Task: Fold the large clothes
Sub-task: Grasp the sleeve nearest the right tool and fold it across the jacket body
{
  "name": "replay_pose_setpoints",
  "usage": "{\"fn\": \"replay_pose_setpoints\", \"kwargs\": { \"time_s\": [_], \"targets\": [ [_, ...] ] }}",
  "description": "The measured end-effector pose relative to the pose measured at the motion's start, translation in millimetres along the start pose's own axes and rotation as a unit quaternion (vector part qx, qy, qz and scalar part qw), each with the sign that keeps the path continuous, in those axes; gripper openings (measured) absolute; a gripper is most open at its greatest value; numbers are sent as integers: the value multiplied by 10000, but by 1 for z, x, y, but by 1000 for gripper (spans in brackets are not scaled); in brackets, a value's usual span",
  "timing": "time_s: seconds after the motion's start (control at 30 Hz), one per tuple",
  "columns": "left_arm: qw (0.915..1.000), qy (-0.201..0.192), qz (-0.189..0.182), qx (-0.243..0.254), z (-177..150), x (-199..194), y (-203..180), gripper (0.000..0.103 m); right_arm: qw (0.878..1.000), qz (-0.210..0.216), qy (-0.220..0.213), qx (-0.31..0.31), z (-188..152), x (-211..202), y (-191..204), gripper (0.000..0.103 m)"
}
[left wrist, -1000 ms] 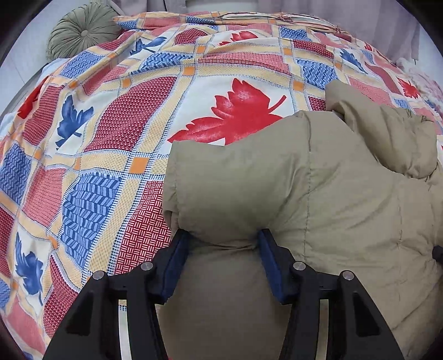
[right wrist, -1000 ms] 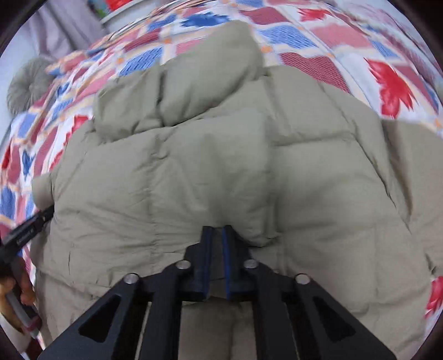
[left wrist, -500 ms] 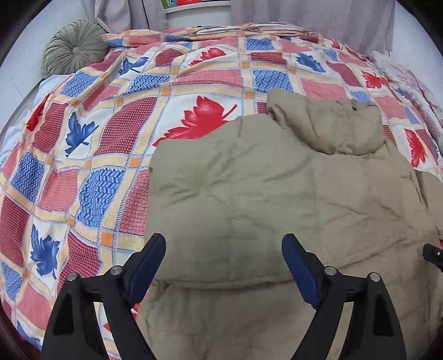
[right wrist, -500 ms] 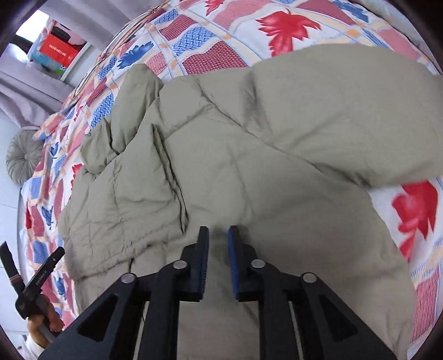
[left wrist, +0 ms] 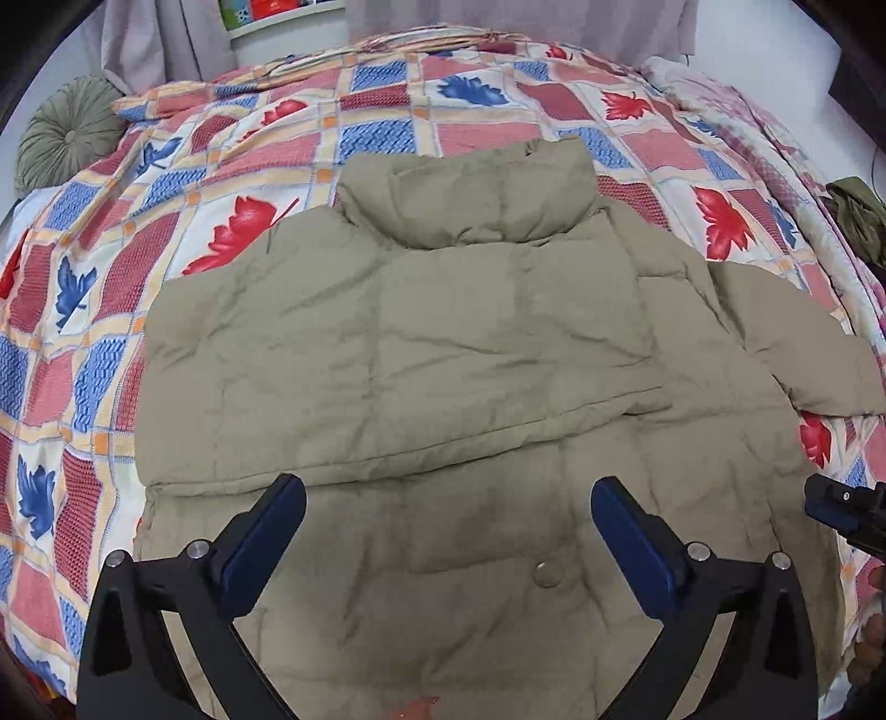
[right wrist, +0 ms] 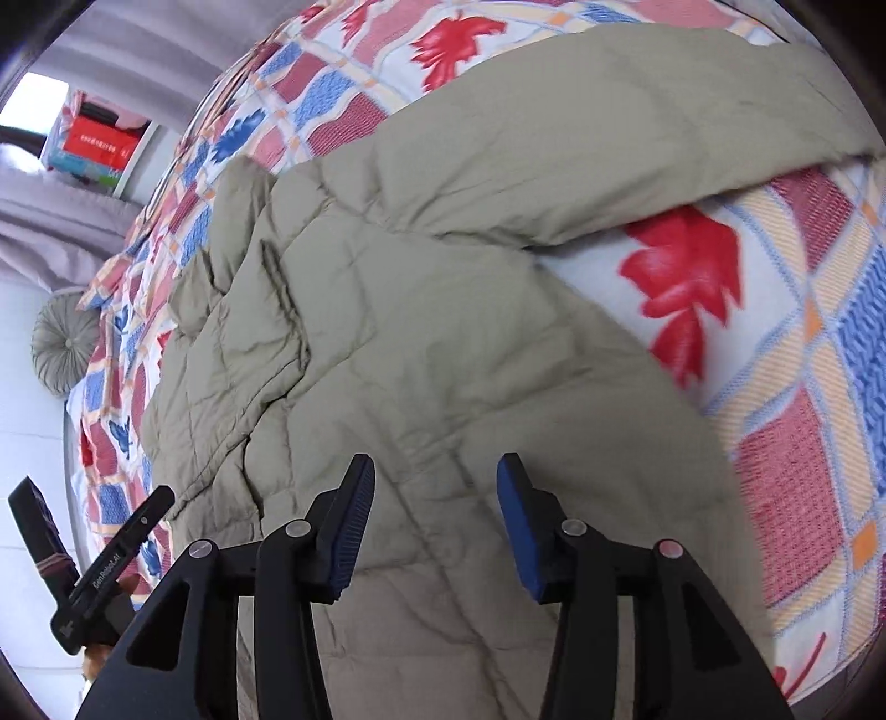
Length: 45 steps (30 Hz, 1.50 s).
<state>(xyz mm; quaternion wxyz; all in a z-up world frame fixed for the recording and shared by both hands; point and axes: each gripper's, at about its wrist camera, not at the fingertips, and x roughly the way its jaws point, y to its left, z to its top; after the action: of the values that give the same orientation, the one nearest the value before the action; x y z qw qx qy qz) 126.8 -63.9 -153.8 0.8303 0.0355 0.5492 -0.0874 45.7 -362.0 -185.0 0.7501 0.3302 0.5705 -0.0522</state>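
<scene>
Jacket (left wrist: 443, 343), khaki and quilted, lies spread on the bedspread (left wrist: 166, 221) in front of you, back side up, its collar (left wrist: 470, 199) at 12 o'clock in the left wrist view. One sleeve is folded in across the back, its edge running as a long ridge from 9 o'clock toward 3 o'clock; the other sleeve (left wrist: 803, 354) reaches out flat toward 3 o'clock over the patchwork of red and blue leaves. A snap button (left wrist: 545, 573) sits on the lower panel, between your left claw's fingers.

Your left gripper (left wrist: 446, 531) hovers over the lower part of the jacket with its blue-padded jaws spread wide and nothing between them. At 3 o'clock in that view, the tip of your right tool pokes in at the edge.

Your right gripper (right wrist: 434, 523) is also parted, though less widely, its pads apart above the quilted fabric and clamping nothing. From that camera the jacket (right wrist: 415, 360) fills the centre, with the outstretched sleeve (right wrist: 609, 127) sweeping across from 12 to 2 o'clock, and the left gripper (right wrist: 83, 565) appears at 8 o'clock.

A round grey-green cushion (left wrist: 66, 138) rests at the bed's far corner, at 10 o'clock in the left view, with grey curtains (left wrist: 166, 39) behind it at 11 o'clock.
</scene>
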Motion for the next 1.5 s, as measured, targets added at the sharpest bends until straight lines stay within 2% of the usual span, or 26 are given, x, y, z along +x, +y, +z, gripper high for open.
{"fn": "replay_pose_setpoints", "kwargs": {
  "time_s": [0.23, 0.33, 0.47, 0.53, 0.57, 0.7, 0.83, 1.0, 1.17, 1.23, 1.27, 1.3, 1.37, 1.4, 1.43, 1.5],
  "targets": [
    [9999, -26, -36, 144, 8, 5, -48, 103, 9984, 28, -306, 470, 14, -29, -55, 64],
    [9990, 216, -289, 269, 10, 16, -68, 103, 9960, 65, -541, 706, 20, -43, -83, 81],
    [9981, 289, -273, 468, 7, 21, -95, 103, 9894, 149, -877, 1148, 35, -61, -128, 83],
    [9977, 320, -331, 490, 6, 23, -108, 103, 9836, 262, -1048, 1448, 44, -68, -152, 92],
    [9976, 332, -370, 478, 5, 24, -115, 103, 9804, 339, -1119, 1583, 48, -70, -162, 103],
    [9968, 362, -497, 511, 4, 26, -139, 103, 9638, 857, -1303, 2163, 67, -76, -202, 103],
    [9956, 399, -590, 604, 4, 28, -162, 103, 9497, 1127, -1513, 2500, 89, -80, -229, 103],
    [9944, 449, -732, 610, 6, 26, -178, 103, 9308, 1420, -1806, 2844, 118, -83, -249, 103],
    [9950, 420, -750, 502, 11, 22, -178, 103, 9166, 1683, -1838, 3127, 143, -72, -262, 103],
    [9954, 395, -743, 463, 12, 21, -174, 103, 9067, 1901, -1771, 3322, 148, -66, -268, 97],
    [9955, 386, -745, 441, 12, 21, -171, 103, 9001, 2039, -1673, 3467, 151, -60, -271, 79],
    [9957, 383, -738, 414, 13, 21, -169, 103, 8958, 2127, -1555, 3580, 152, -55, -274, 48],
    [9960, 382, -726, 348, 14, 20, -161, 103, 8861, 2236, -1320, 3840, 153, -44, -281, 22],
    [9963, 372, -708, 322, 14, 20, -157, 103, 8821, 2314, -1341, 3877, 151, -43, -282, 16],
    [9966, 352, -681, 301, 15, 19, -153, 103, 8834, 2297, -1393, 3839, 152, -46, -281, 12],
    [9972, 287, -630, 284, 16, 16, -143, 103, 8926, 2295, -1493, 3582, 156, -54, -270, 9]
  ]
}}
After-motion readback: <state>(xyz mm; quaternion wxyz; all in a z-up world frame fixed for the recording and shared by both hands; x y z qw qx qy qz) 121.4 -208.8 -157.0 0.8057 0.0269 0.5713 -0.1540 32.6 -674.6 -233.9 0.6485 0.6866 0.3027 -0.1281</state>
